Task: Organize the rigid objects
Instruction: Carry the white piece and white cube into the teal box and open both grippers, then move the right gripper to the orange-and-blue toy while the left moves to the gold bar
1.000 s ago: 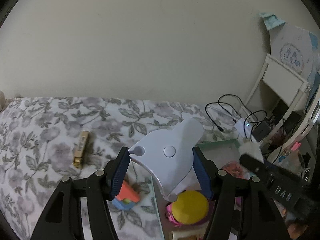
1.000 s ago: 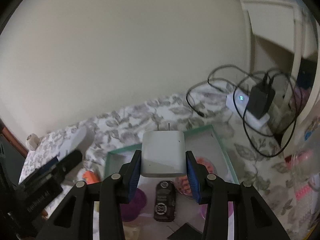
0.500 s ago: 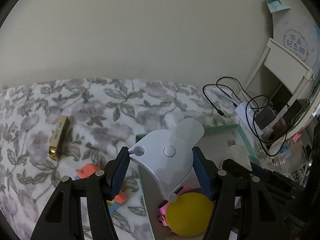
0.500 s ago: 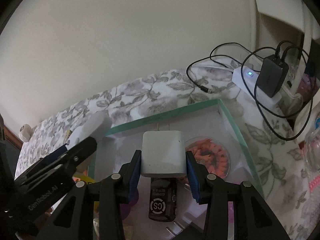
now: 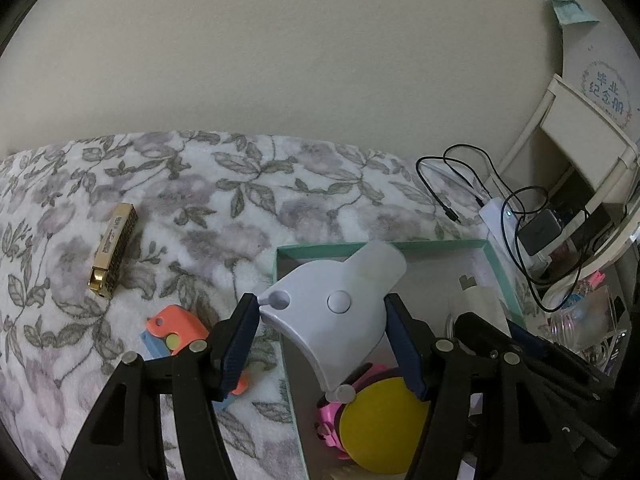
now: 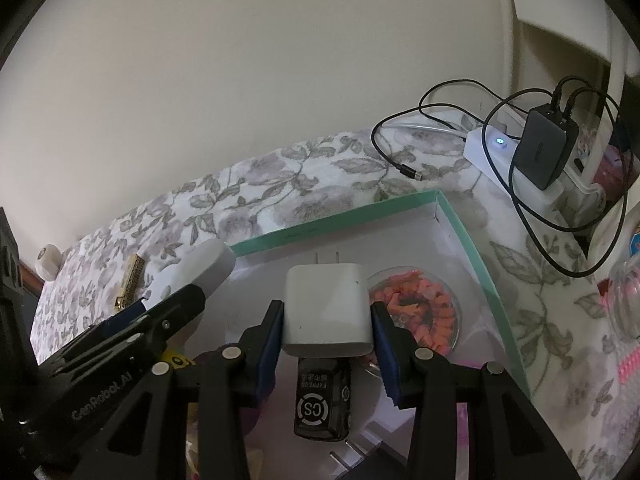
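Both tongs have sunk toward the green-rimmed box (image 6: 464,232). Left tongs (image 5: 324,322) clamp a white plastic piece (image 5: 336,308); right tongs (image 6: 328,320) clamp a white charger (image 6: 326,308), lower centre.

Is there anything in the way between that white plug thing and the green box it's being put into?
Partly. The white charger, clamped in the right gripper, hangs over the green-rimmed box. A black canister lies right beneath it and a dish of orange bits beside; bare floor lies farther back.

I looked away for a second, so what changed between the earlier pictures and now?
Both grippers sank over the green-rimmed box: left gripper with the pale grey plastic piece, right gripper with the white charger. Both grips stayed shut; nothing was let go.
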The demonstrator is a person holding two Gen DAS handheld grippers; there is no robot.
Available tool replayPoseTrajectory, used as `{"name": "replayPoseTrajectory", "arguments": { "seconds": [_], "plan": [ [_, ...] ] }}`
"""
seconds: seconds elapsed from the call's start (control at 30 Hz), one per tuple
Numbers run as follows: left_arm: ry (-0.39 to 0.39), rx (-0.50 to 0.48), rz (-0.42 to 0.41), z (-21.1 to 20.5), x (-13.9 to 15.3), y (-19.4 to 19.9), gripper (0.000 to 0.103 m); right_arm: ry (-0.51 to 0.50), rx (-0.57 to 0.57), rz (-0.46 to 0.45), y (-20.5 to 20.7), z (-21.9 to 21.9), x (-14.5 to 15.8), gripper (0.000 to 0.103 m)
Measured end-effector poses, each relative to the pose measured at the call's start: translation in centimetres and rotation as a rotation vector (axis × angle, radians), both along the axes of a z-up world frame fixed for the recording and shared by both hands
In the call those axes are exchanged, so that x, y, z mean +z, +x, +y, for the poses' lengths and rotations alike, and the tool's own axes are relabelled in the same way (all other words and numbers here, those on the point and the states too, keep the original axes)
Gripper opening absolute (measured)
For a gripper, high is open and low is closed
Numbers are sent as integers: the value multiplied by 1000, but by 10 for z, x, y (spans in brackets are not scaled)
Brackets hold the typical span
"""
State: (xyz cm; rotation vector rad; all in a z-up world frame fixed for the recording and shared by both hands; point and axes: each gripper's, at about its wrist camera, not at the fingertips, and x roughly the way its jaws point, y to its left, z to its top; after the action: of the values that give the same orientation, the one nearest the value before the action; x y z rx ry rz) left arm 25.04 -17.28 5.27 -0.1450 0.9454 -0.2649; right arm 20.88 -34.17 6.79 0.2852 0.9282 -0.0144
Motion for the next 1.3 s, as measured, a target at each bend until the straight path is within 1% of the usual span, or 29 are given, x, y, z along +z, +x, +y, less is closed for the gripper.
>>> {"name": "replayPoseTrajectory", "arguments": {
  "seconds": [0.17, 0.37, 0.6, 0.67, 0.73, 0.77, 0.8, 0.87, 0.97, 1.0, 1.03, 1.07, 1.1, 1.13, 1.17, 1.3],
  "plan": [
    [-22, 13, 19, 1, 0, 1, 66, 14, 11, 3, 0, 1, 0, 48],
    [-13, 32, 11, 2, 8, -4, 66, 25, 15, -4, -2, 0, 4, 48],
    [32, 147, 14, 17, 20, -13, 66, 34, 17, -15, -7, -2, 10, 48],
    [65, 211, 26, 22, 23, -16, 67, 31, 19, -16, -7, -1, 11, 49],
    [94, 288, 53, 28, 23, -18, 68, 24, 21, -12, -7, 1, 12, 57],
    [101, 324, 69, 32, 22, -20, 71, 22, 19, -10, -8, 1, 12, 65],
    [99, 349, 75, 35, 21, -21, 71, 17, 18, -10, -8, 2, 12, 65],
    [103, 366, 70, 39, 20, -24, 71, 17, 26, -7, -8, 2, 12, 65],
    [167, 381, 52, 43, 17, -29, 72, 12, 24, -6, -9, 1, 12, 72],
    [170, 384, 52, 44, 17, -31, 72, 11, 19, -6, -9, 0, 11, 73],
    [166, 385, 54, 46, 16, -31, 74, 12, 15, -5, -8, -1, 11, 73],
    [158, 384, 56, 49, 15, -31, 86, 13, 13, -4, -8, -2, 10, 77],
    [156, 385, 57, 52, 14, -32, 92, 13, 11, -3, -8, -2, 10, 85],
    [156, 386, 56, 54, 14, -32, 95, 8, 9, -3, -8, -3, 9, 89],
    [155, 389, 56, 55, 13, -30, 95, 1, 4, -3, -8, -3, 8, 93],
    [142, 392, 63, 59, 15, -28, 95, -29, 10, 4, -7, 0, 6, 93]
  ]
}}
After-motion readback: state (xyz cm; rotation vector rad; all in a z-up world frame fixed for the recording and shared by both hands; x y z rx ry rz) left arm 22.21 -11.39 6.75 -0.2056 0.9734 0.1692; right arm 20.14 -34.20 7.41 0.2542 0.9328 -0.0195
